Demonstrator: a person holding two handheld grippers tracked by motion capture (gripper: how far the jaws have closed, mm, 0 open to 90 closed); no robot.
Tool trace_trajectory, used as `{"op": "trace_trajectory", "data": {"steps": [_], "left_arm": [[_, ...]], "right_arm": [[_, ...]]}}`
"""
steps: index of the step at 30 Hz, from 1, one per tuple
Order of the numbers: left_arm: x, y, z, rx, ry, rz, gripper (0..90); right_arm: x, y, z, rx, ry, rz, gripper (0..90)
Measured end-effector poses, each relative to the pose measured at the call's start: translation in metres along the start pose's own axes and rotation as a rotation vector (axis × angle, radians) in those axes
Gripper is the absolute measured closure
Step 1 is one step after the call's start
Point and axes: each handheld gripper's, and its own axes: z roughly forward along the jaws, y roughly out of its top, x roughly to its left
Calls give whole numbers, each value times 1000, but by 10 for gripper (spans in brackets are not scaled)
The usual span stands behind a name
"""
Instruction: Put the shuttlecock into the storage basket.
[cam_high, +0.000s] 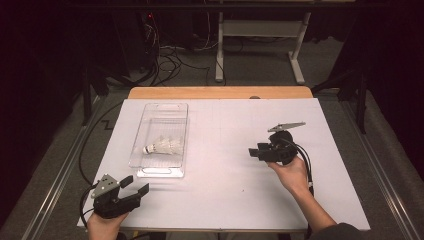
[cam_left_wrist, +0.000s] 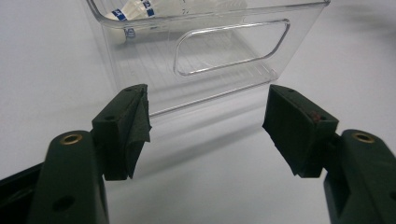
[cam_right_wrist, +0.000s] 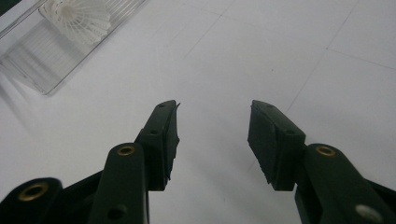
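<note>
Judging placement done: white feathered shuttlecock (cam_high: 162, 146) lies inside clear plastic rectangular bin (cam_high: 161, 172) on white table (cam_high: 235, 195). Your left tongs (cam_high: 136, 185) gape empty near bin; right tongs (cam_high: 253, 151) apart, empty, well clear. Nothing left visible.

Clear glossy plastic bin (cam_high: 161, 140), upper left of high view, ribbed floor. Shuttlecock (cam_high: 163, 146) inside: white feathers, matt. Table (cam_high: 240, 175) sheet white, matt, smooth; wood edge at far end. My jaw pads matt black, rough, rubbery; brass-look rivets on my arms.
</note>
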Motion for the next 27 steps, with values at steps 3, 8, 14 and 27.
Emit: {"op": "trace_trajectory", "data": {"steps": [3,8,14,27], "left_arm": [[0,0,0,0,0,0,323],[0,0,0,1,0,0,323],[0,0,0,1,0,0,323],[0,0,1,3,0,0,323]], "right_arm": [[-1,-2,-1,0,-3,1,531],[-3,-5,-4,-4,-3,8,531],[-5,-9,-6,-9,-1,12,532],[-9,-17,-13,-20,-5,23,530]]}}
